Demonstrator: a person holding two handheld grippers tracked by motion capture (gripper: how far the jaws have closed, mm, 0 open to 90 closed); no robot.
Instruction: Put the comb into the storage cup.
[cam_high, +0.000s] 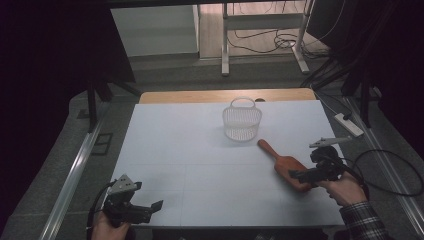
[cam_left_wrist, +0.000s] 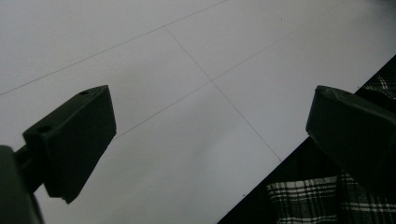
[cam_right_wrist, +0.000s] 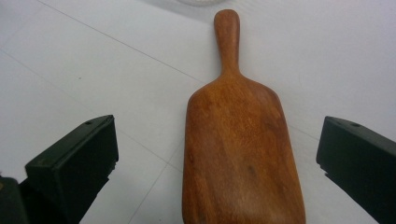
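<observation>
Lower right of the high view, the right gripper (cam_high: 306, 176) straddles the flat reddish-brown wooden scoop (cam_high: 286, 163) on the white counter (cam_high: 200, 165), jaws wide; closing off-centre could skid it. Left gripper (cam_high: 150, 209) idles wide

Dim, grainy pictures, dark corners, soft focus up close.

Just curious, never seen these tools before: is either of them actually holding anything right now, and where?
Nothing is held. The right gripper is open, jaws either side of the wooden scoop without touching. The left gripper is open over the table.
</observation>
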